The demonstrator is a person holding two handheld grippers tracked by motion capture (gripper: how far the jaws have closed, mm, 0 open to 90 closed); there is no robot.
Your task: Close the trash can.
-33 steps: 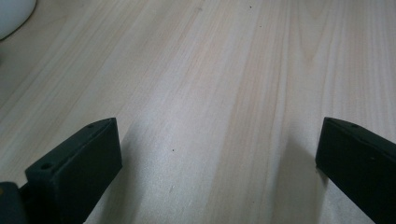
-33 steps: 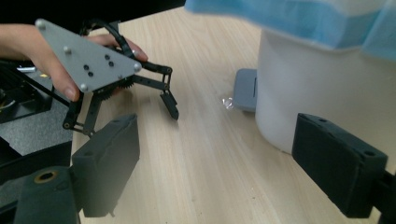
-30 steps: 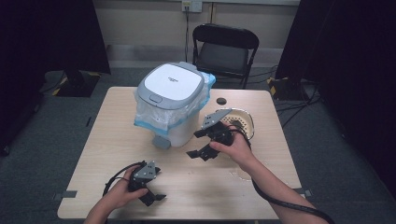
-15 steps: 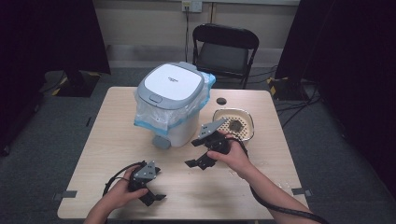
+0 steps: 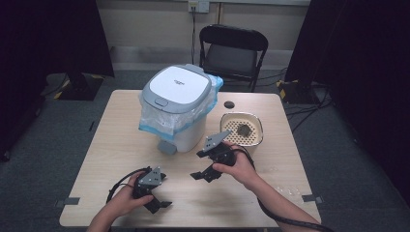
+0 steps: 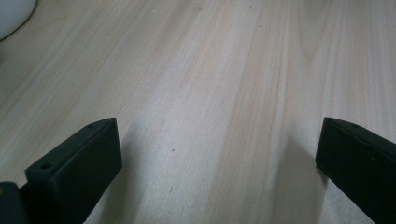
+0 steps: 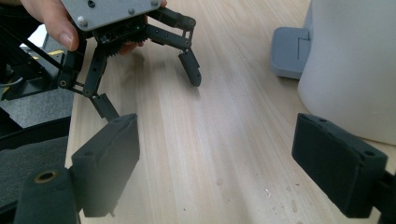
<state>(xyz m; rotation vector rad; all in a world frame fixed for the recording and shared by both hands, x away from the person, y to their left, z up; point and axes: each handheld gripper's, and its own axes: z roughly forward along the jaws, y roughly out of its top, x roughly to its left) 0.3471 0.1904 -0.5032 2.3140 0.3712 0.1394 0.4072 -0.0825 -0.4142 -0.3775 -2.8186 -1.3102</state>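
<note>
A white pedal bin with a grey lid and a blue-edged bag liner stands at the middle of the wooden table. My left gripper rests near the table's front edge, held in a hand. In its own view the left gripper is wide open over bare wood. My right gripper hovers in front of the bin, pointing left, jaws open and empty. In the right gripper view the right gripper faces the left gripper, with the bin's white wall on the right.
The bin's grey foot pedal juts toward the front. A cream perforated basket with a dark lump inside sits right of the bin. A small black disc lies behind it. A black chair stands beyond the table.
My right gripper has come down and toward the front of the table, away from the basket. The left gripper has stayed where it was.
</note>
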